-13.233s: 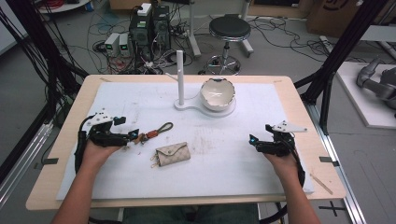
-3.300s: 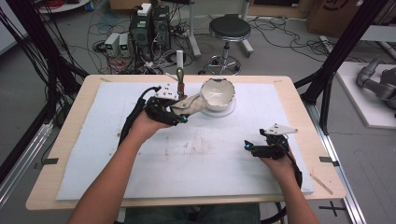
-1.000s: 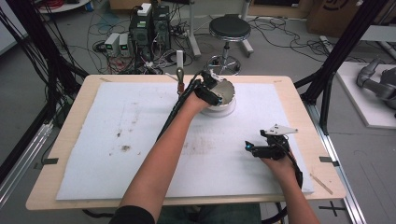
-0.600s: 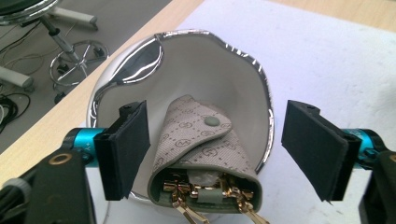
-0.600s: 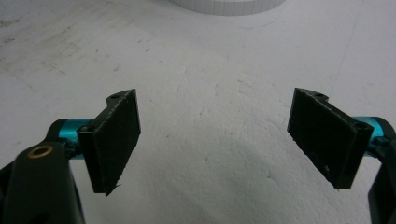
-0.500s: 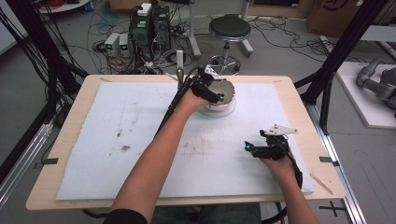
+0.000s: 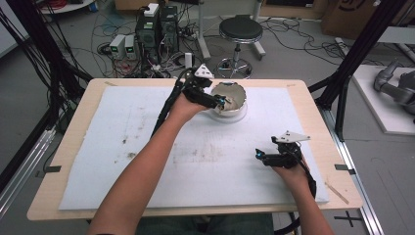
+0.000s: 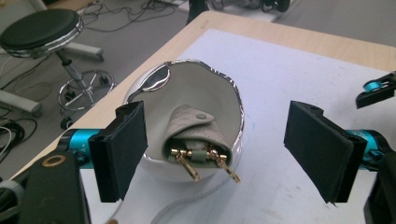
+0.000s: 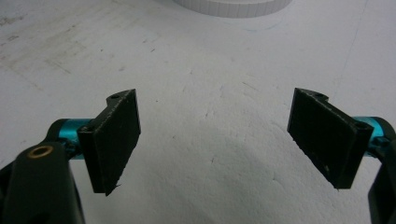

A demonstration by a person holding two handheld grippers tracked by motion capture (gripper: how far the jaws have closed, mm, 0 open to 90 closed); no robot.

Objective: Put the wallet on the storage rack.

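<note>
One white mat [image 7: 147, 147] (stained) covers wooden table [image 7: 73, 142].

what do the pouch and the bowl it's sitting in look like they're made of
Pouch: looks like soft beige leather or faux leather, matte with tiny perforations, a snap stud, gold metal clasps poking out.
Bowl: seems glazed white ceramic, glossy, with a wavy silvery metallic rim.

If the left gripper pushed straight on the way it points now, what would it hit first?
Most likely the key pouch lying in the white bowl, or the bowl's near rim just before it; depth is hard to judge. The left gripper is aimed right at them, jaws just opened wide with nothing pressed between them.
</note>
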